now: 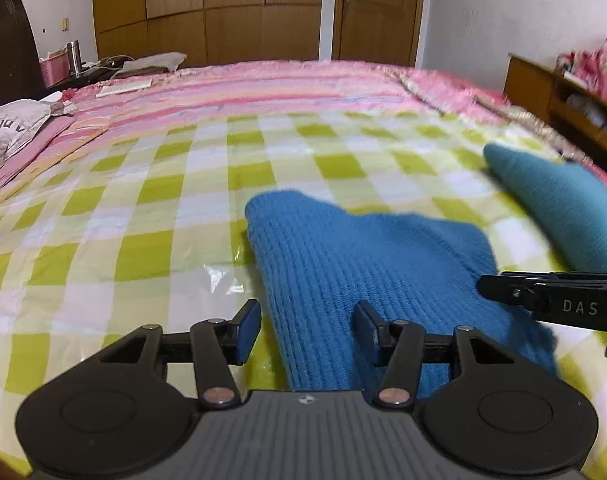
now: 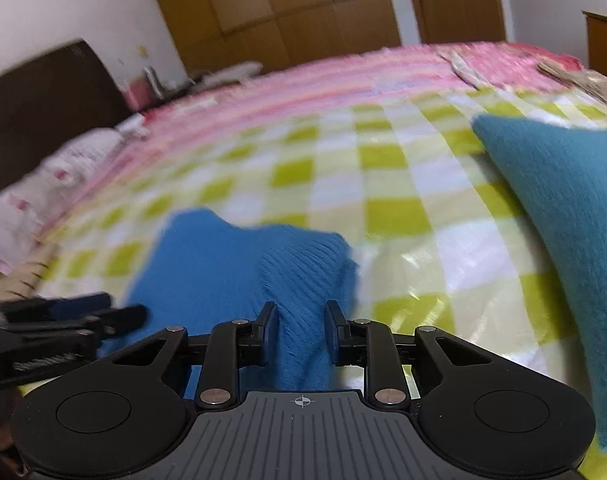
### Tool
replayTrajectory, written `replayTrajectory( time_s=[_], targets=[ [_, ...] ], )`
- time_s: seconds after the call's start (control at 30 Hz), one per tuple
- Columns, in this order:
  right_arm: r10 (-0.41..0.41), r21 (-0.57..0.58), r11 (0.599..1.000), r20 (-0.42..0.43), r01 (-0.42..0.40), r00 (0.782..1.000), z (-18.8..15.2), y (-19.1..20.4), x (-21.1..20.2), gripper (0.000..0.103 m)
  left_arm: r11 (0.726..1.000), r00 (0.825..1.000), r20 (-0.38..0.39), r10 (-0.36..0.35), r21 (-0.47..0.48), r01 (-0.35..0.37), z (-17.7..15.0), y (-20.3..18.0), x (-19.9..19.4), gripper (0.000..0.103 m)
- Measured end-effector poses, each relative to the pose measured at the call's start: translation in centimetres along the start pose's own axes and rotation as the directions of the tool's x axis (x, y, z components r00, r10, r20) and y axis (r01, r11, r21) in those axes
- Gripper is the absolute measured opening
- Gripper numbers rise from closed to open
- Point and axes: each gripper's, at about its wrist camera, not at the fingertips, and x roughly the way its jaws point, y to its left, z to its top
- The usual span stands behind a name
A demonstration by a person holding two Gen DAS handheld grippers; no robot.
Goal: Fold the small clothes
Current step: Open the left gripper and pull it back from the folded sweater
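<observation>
"DAS" on right gripper [image 1: 503, 288], blue knit [image 1: 367, 264]

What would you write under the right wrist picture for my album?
Right gripper bunching blue knit cloth on a green checked sheet.

Blue knit garment [image 1: 367, 264] on checked sheet [image 1: 151, 216], its edge between parted left tongs [image 1: 307, 330].
</observation>
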Motion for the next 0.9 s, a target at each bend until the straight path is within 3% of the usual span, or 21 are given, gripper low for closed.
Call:
replayTrajectory(
  time_s=[0.17,0.43,0.7,0.9],
  targets=[
    [-0.005,0.019,1.0,-0.004,0.005,1.0,-0.3,-0.3,0.1,0.024,1.0,1.0,-0.007,0.023,0.003,-0.023,0.2,-0.4,-0.3,0.059],
    [-0.016,-0.054,0.998,0.054,0.019,0.998,-1.1,2.1,-4.8,0.028,1.0,1.0,0.008,0.026,-0.005,-0.026,-0.8,-0.5,-3.3,0.058],
    [-0.066,-0.087,0.994,-0.036,0.063,0.997,-3.6,2.7,-4.2,0.028,0.999,0.998,-0.046,0.047,0.029,-0.045,-3.0,-1.8,-3.6,0.058],
    [-0.053,-0.078,0.996,-0.003,0.053,0.999,-4.1,3.0,-6.8,0.028,0.999,0.997,-0.058,0.042,0.027,-0.041,-3.8,-2.2,-4.6,0.058]
  ],
)
